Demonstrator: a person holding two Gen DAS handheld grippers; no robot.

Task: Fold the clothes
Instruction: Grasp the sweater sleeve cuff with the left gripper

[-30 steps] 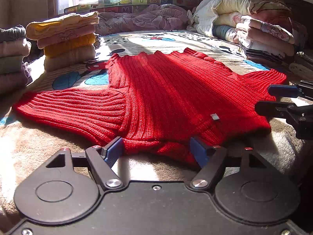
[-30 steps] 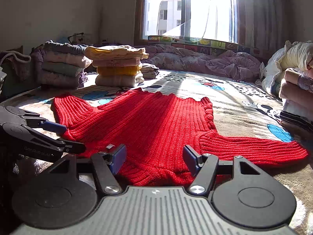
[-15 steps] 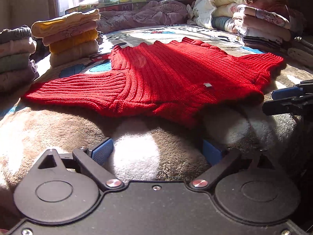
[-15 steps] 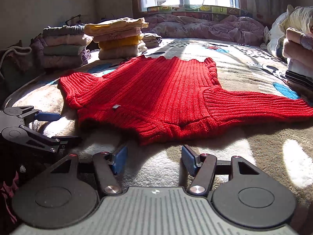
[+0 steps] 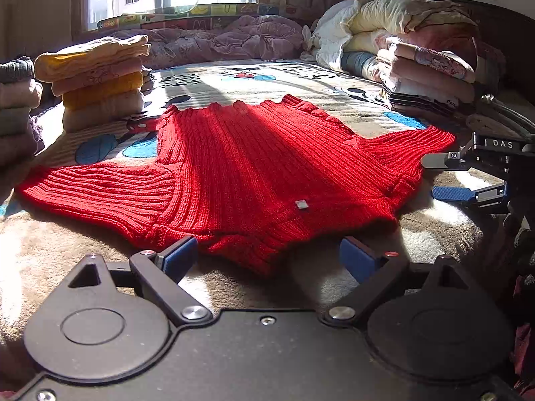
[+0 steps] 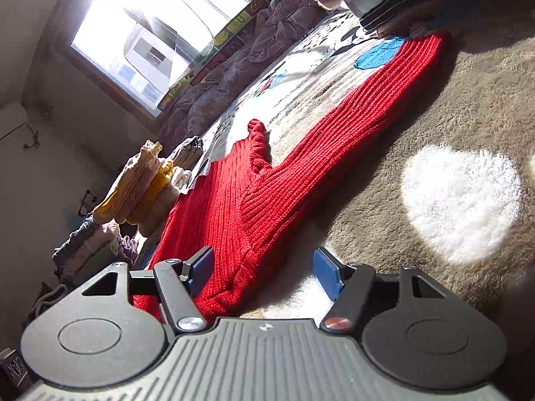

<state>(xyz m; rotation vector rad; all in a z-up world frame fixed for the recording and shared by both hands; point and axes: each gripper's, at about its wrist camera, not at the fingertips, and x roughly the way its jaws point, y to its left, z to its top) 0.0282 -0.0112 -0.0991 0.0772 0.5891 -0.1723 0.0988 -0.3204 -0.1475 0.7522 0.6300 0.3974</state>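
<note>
A red ribbed knit sweater (image 5: 260,170) lies flat on the bed with both sleeves spread out. A small white tag (image 5: 301,204) sits near its near edge. My left gripper (image 5: 267,259) is open, its blue pads on either side of the sweater's near edge. My right gripper (image 5: 468,180) shows at the right of the left wrist view, beside the sweater's right shoulder. In the right wrist view it (image 6: 264,274) is open, rolled to one side, with the sweater's (image 6: 267,200) edge between its pads.
Two stacks of folded clothes (image 5: 97,80) stand at the far left. A pile of quilts and folded bedding (image 5: 401,53) fills the far right. A purple duvet (image 5: 217,40) lies under the window. The bed has a fuzzy brown blanket (image 6: 451,173).
Both grippers have moved forward to the sweater's near edge again. The right gripper has rolled sideways and shifted to the right shoulder. The sweater has not moved.
</note>
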